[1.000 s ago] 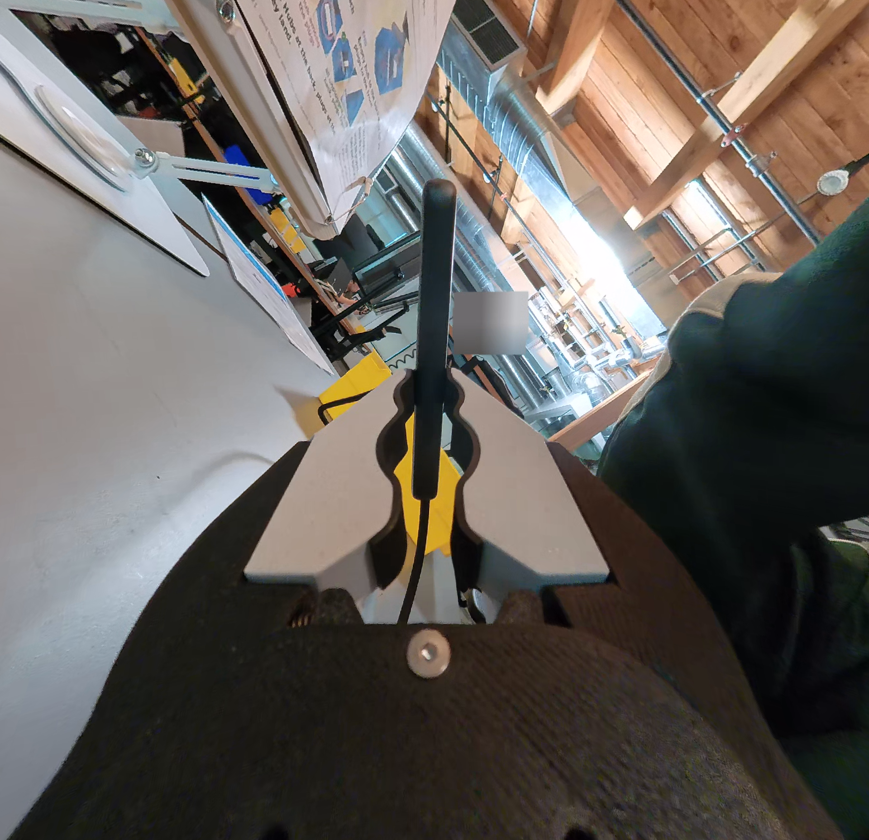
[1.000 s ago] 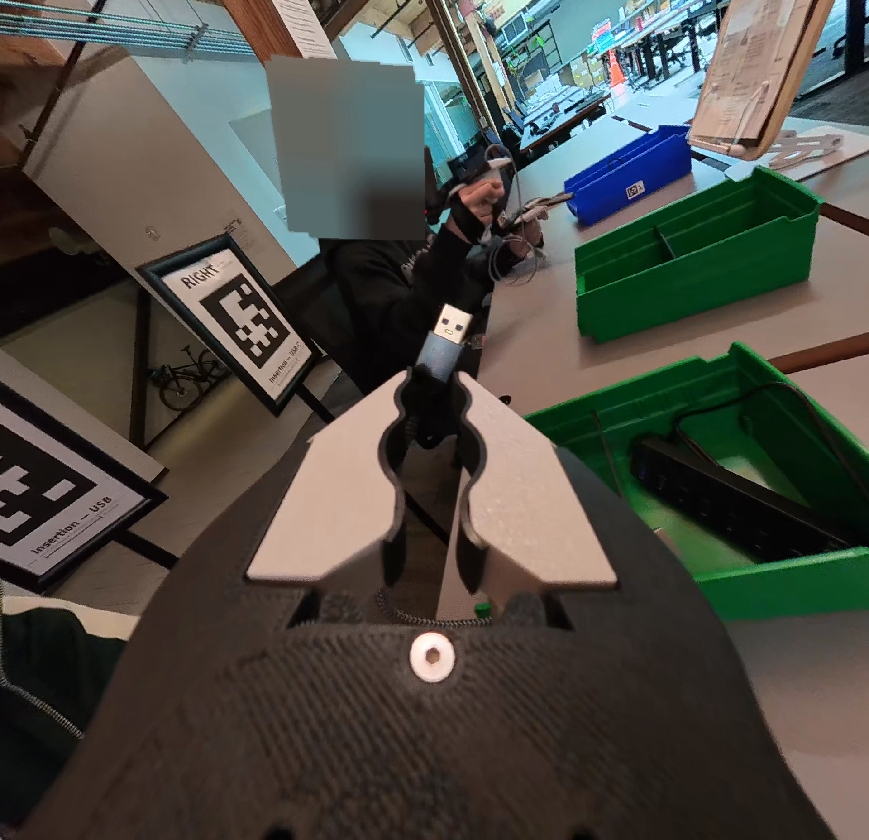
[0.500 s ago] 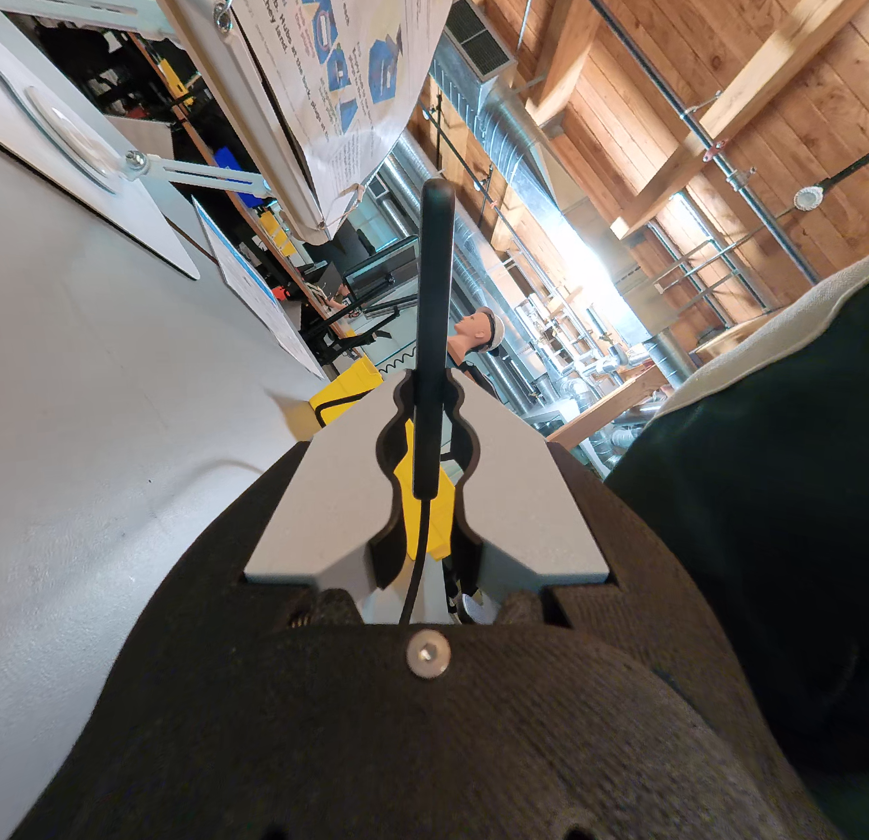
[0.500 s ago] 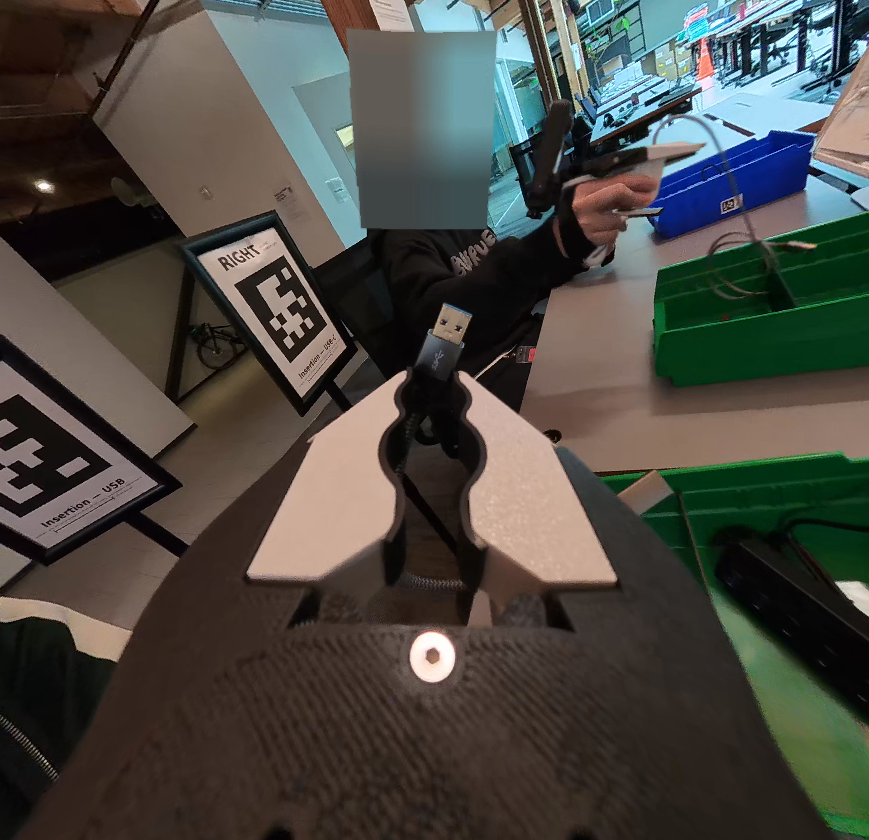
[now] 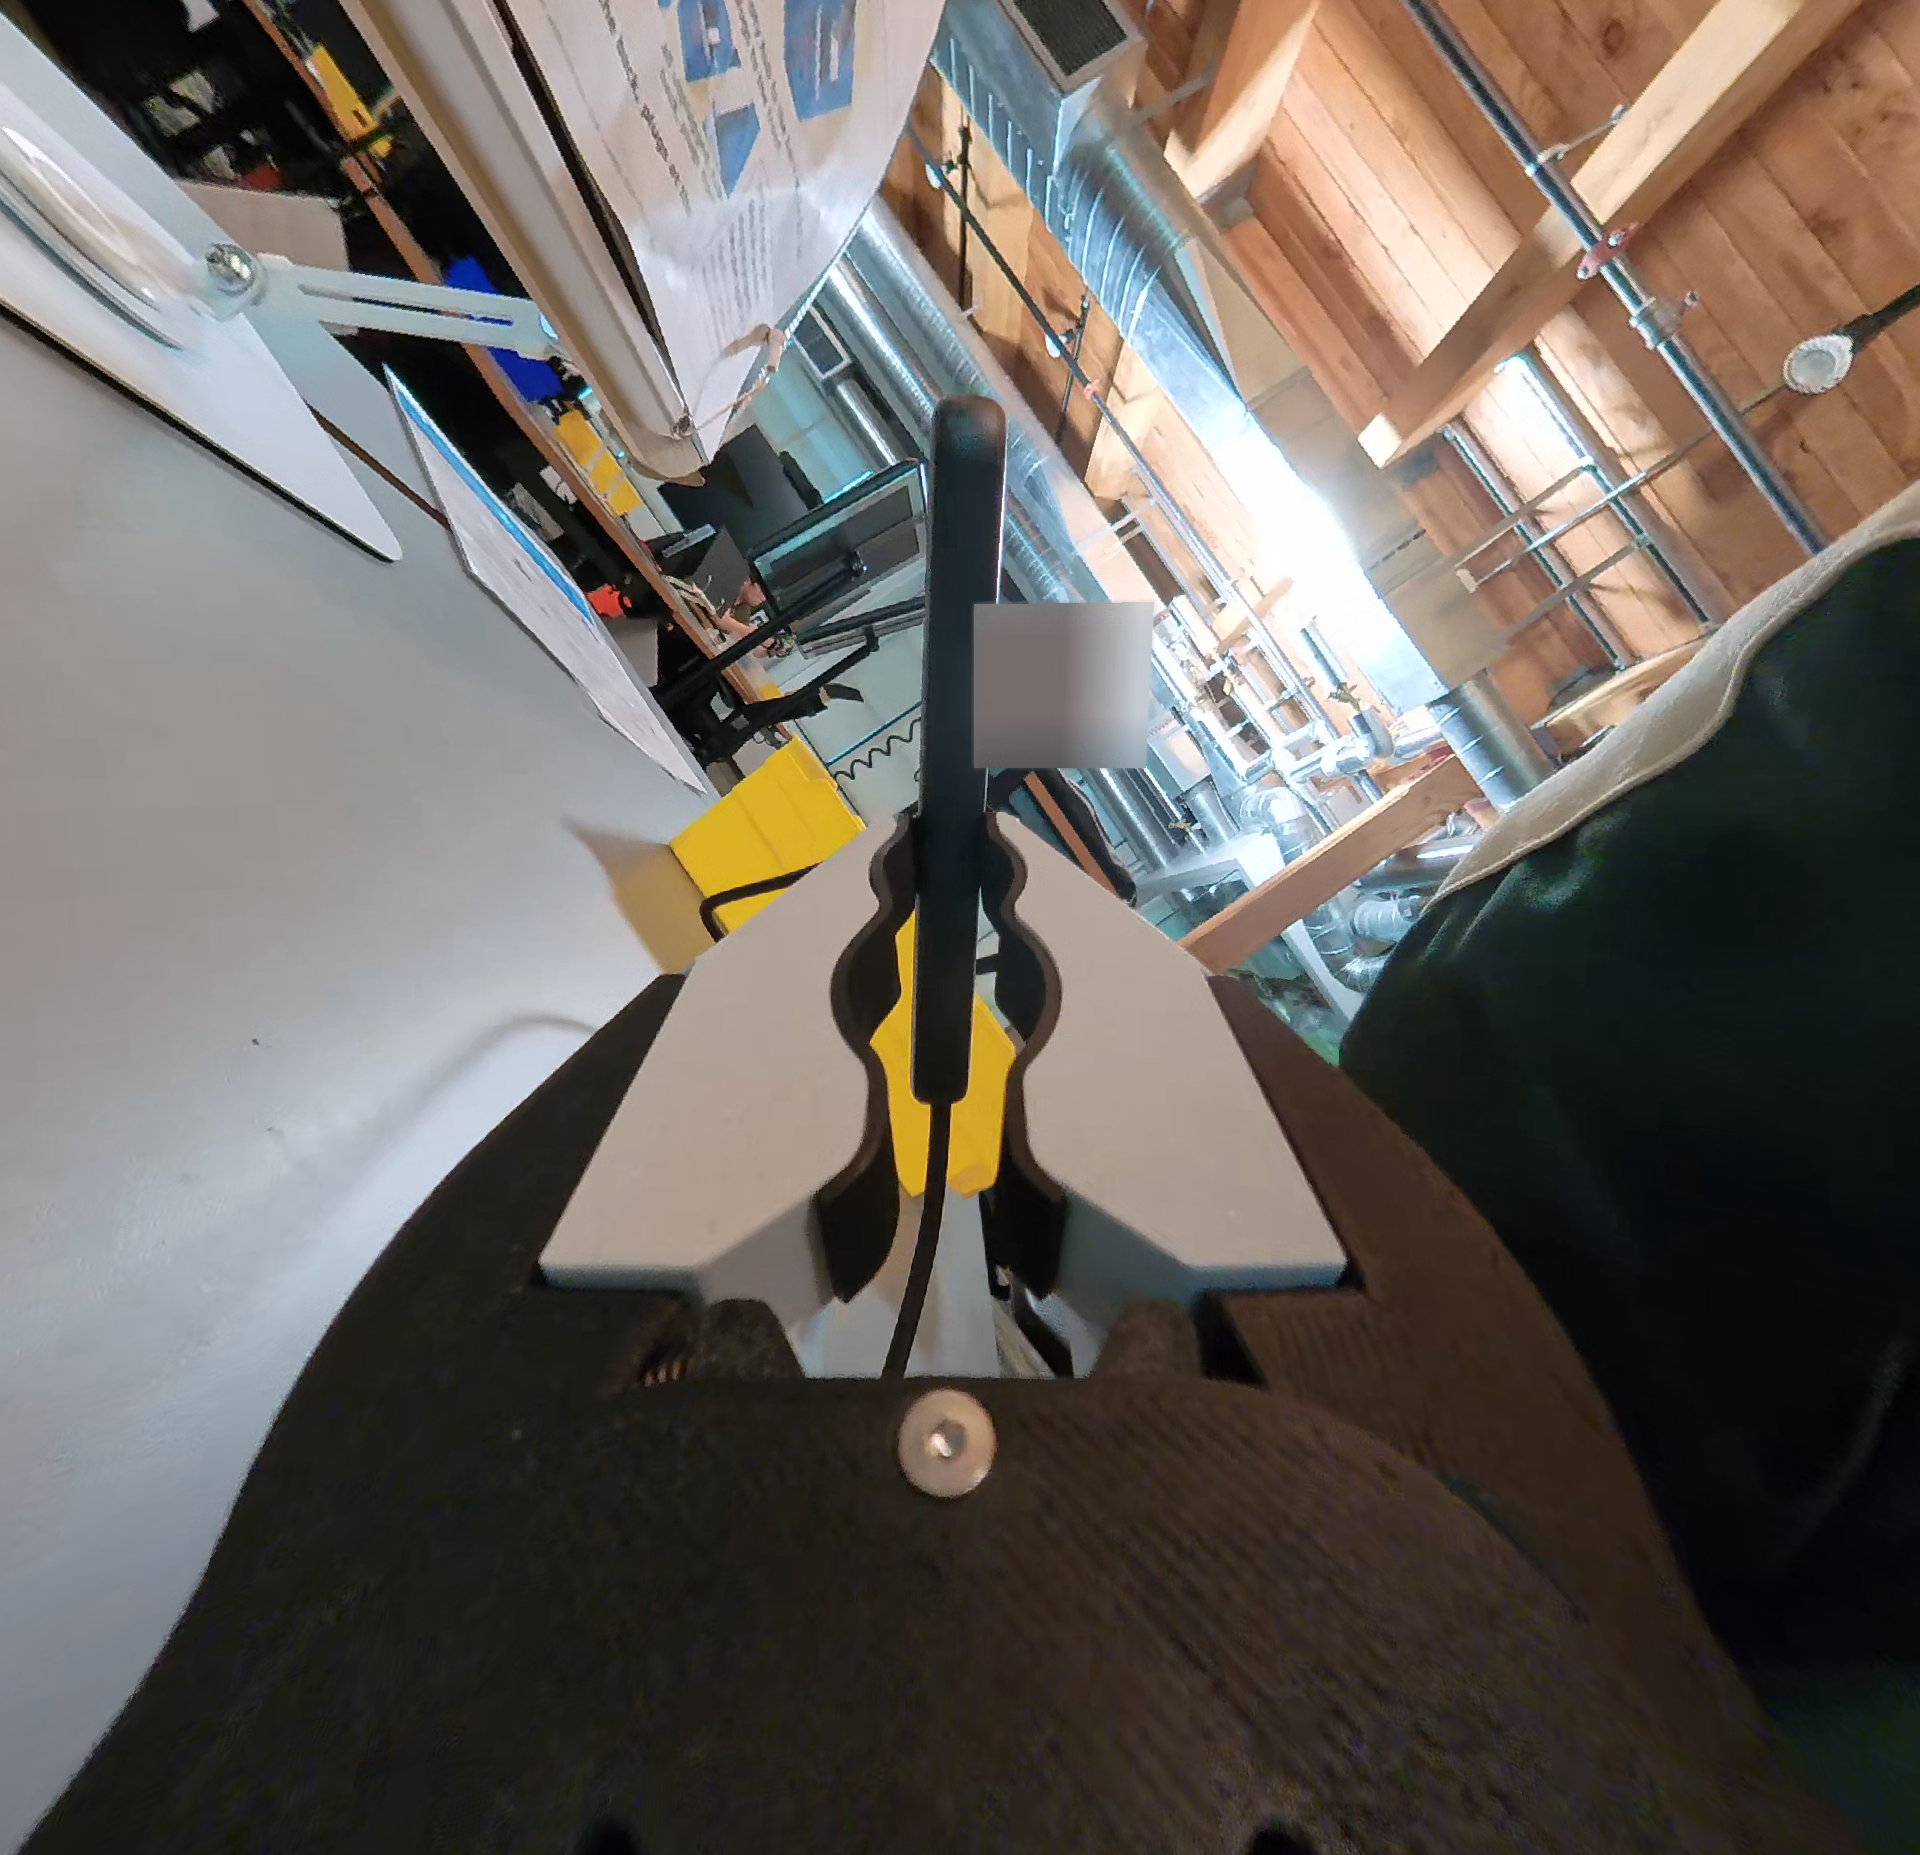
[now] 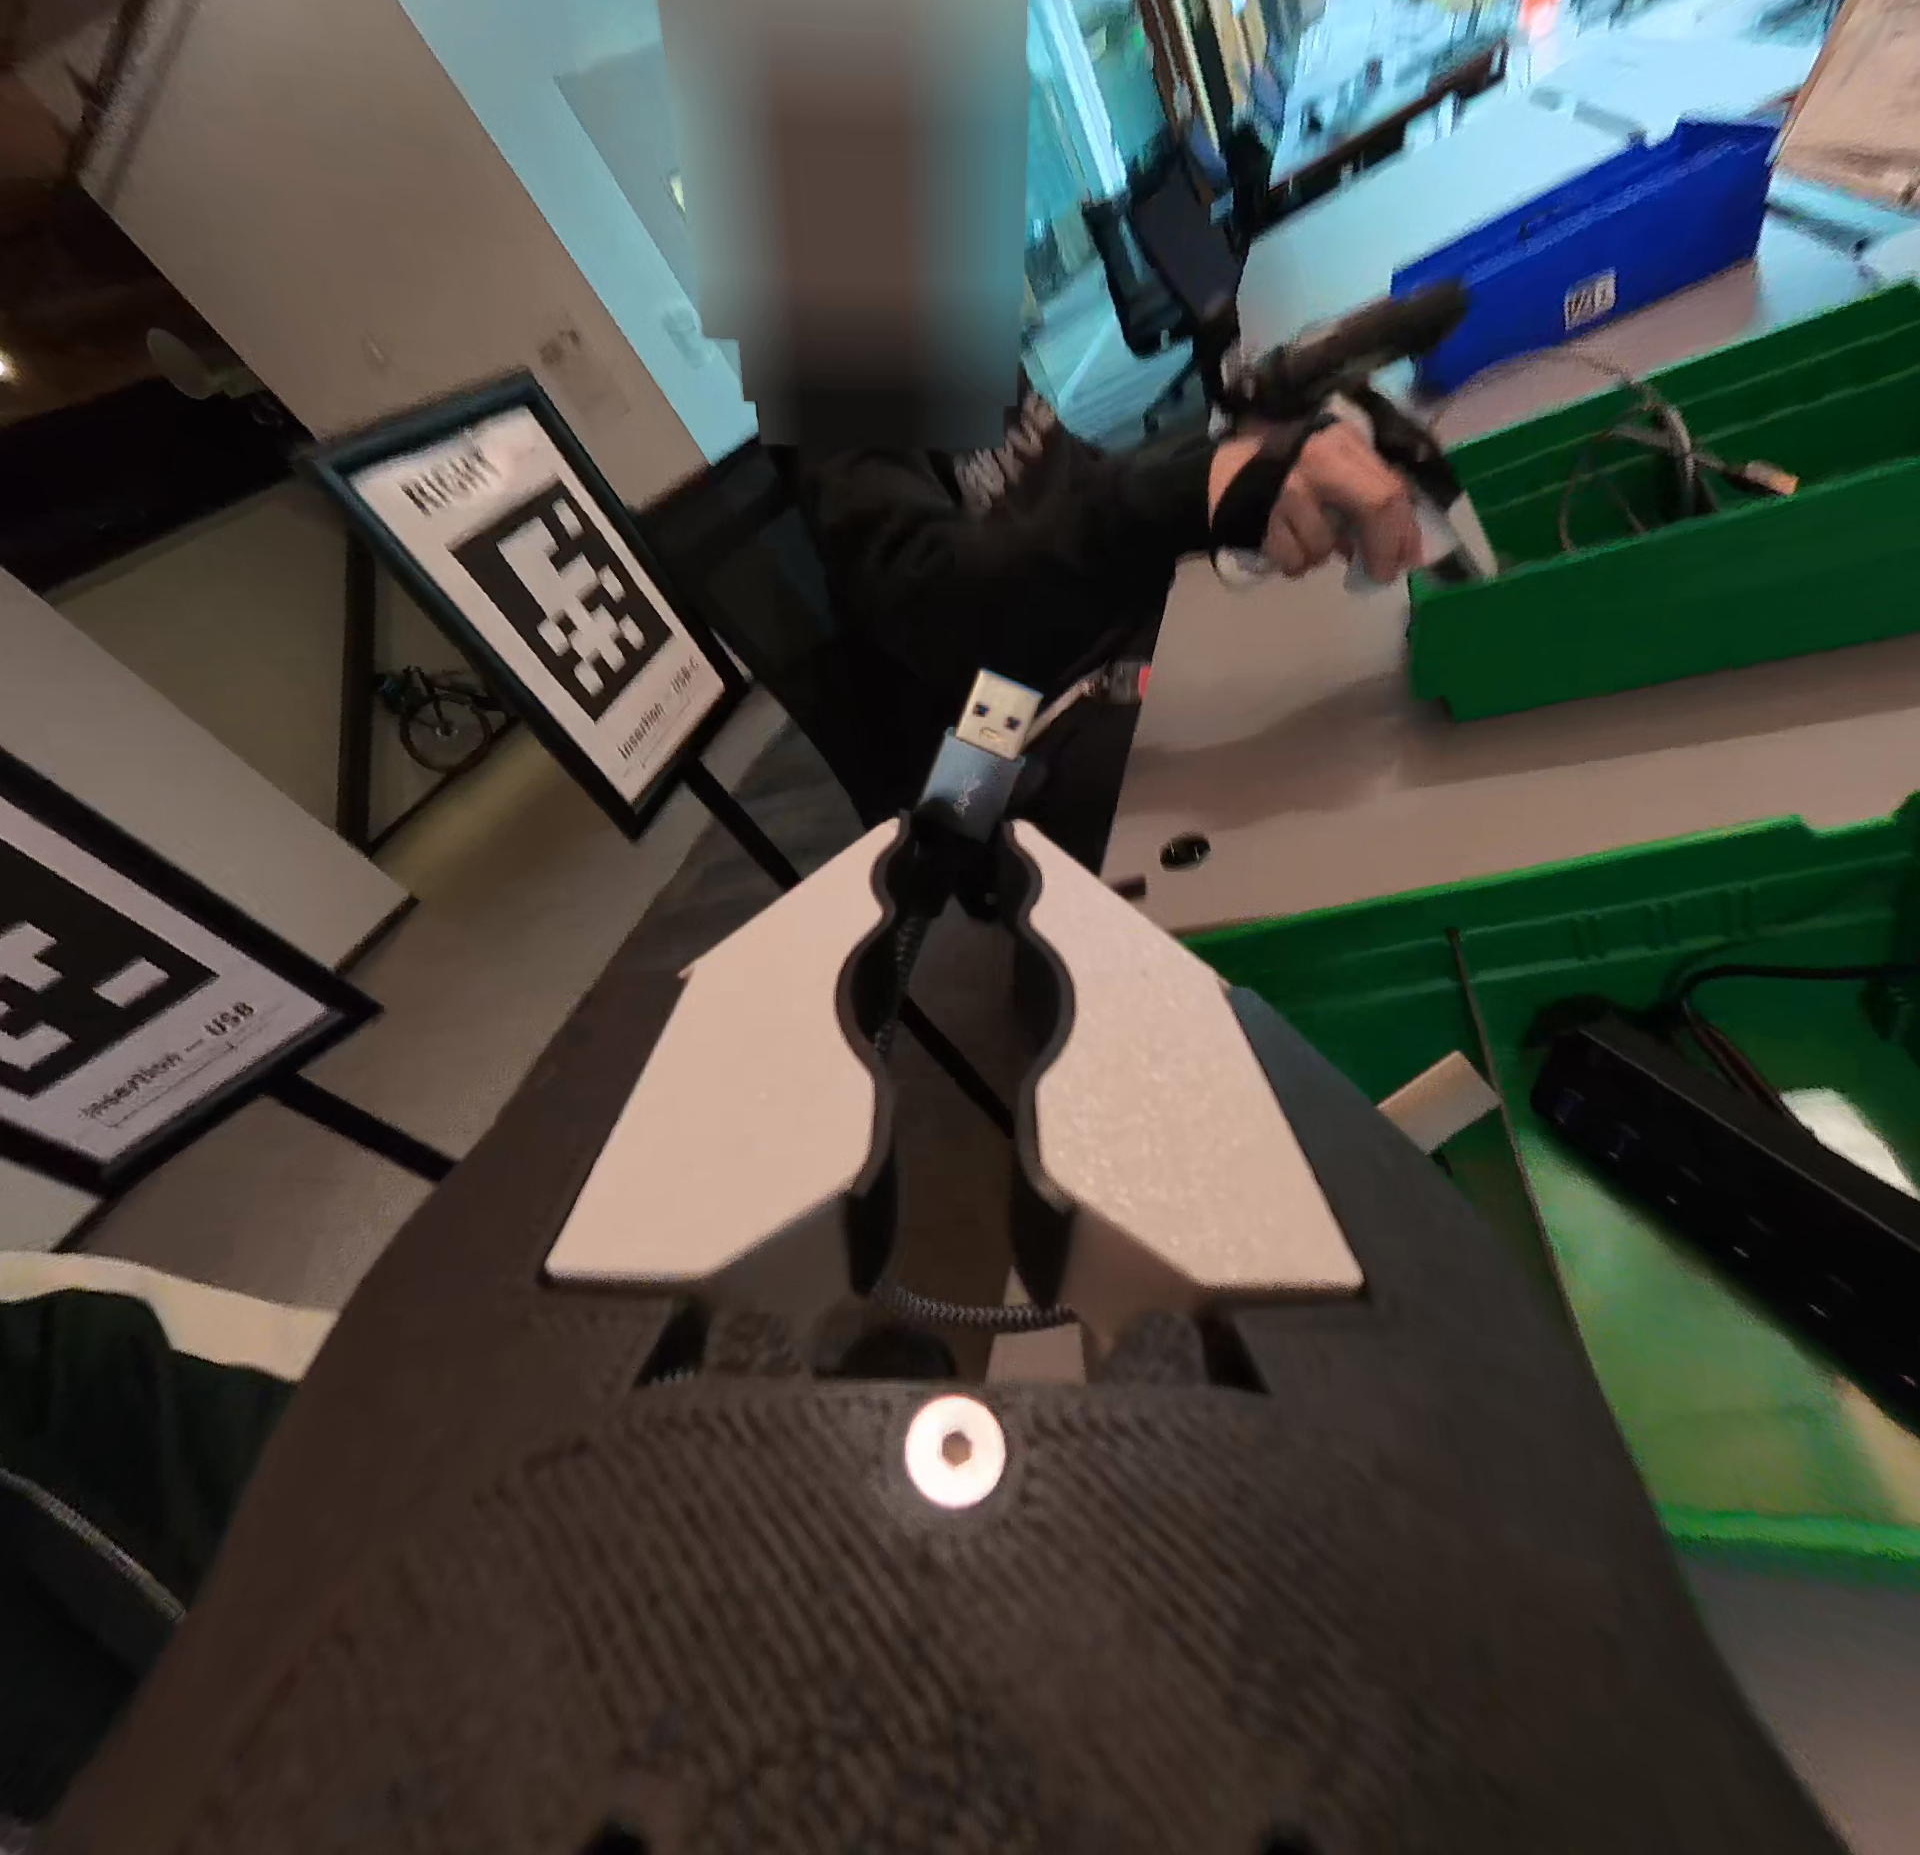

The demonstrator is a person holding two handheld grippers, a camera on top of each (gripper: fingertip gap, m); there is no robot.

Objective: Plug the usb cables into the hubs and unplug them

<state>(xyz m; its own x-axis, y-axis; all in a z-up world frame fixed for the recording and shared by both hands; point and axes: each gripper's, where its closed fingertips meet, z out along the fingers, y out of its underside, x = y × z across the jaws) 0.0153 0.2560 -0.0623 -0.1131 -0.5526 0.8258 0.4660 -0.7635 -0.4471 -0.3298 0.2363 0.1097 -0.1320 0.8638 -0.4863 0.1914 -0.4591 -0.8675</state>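
The USB cable [image 6: 982, 756] sticks plug-first from the right gripper [image 6: 954, 849], pinched at its grey housing above the desk [image 6: 1299, 766]. The slim black hub [image 5: 961, 662] stands edge-on, clamped in the left gripper [image 5: 951, 849]. Another hub [image 6: 1714, 1161] lies in a green bin [image 6: 1351, 953].

Bright glare bursts between the ceiling beams [image 5: 1621, 143] in the left view; the right view is motion-blurred; both bend at the edges.

The right wrist view has swung left: the near green bin [image 6: 1621, 932] and black hub [image 6: 1714, 1151] slid toward the right edge, while the person [image 6: 987, 558] across the desk [image 6: 1299, 756] lowered a hand [image 6: 1340, 506] onto the far green bin [image 6: 1662, 600].
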